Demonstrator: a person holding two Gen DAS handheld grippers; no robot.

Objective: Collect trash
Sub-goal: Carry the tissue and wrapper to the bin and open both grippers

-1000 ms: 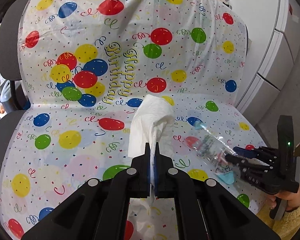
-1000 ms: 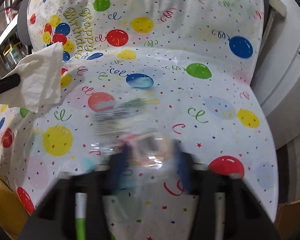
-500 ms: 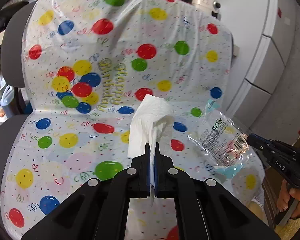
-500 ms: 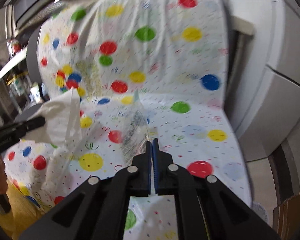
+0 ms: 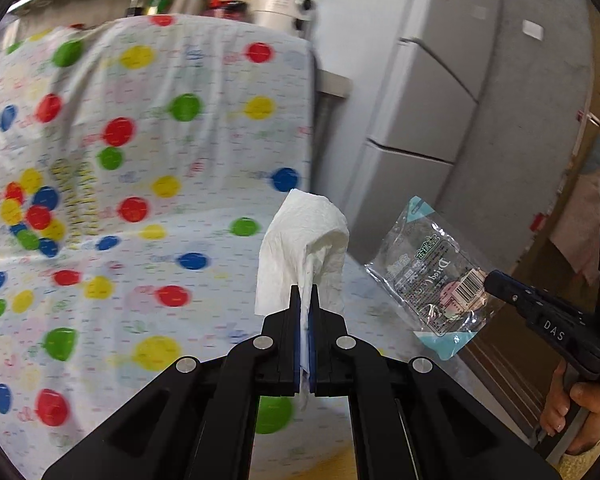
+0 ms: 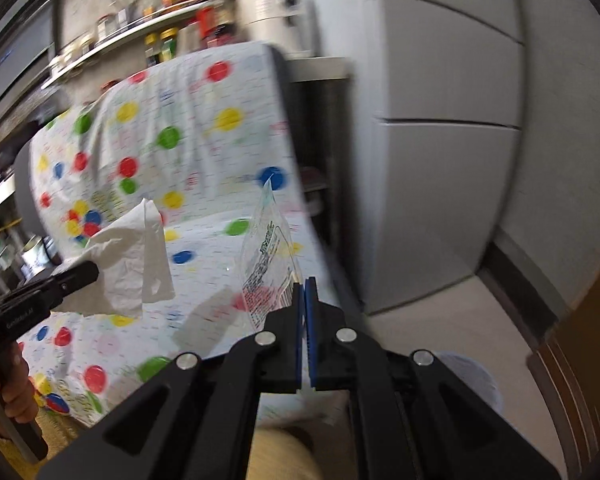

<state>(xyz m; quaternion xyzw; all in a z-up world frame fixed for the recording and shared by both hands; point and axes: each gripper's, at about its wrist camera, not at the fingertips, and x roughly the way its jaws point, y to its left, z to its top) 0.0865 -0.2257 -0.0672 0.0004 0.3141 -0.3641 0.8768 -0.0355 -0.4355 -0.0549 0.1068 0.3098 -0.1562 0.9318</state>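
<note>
Clear wrapper (image 6: 269, 256) upright in right claw (image 6: 304, 286)

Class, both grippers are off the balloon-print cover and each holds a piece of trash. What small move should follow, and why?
Probably carry both pieces onward together toward a bin, which no view shows. The left gripper is shut on the crumpled white paper tissue, and the right gripper pinches the clear plastic snack wrapper. Both hang clear of the balloon-print chair cover, so nothing remains to lift.
</note>
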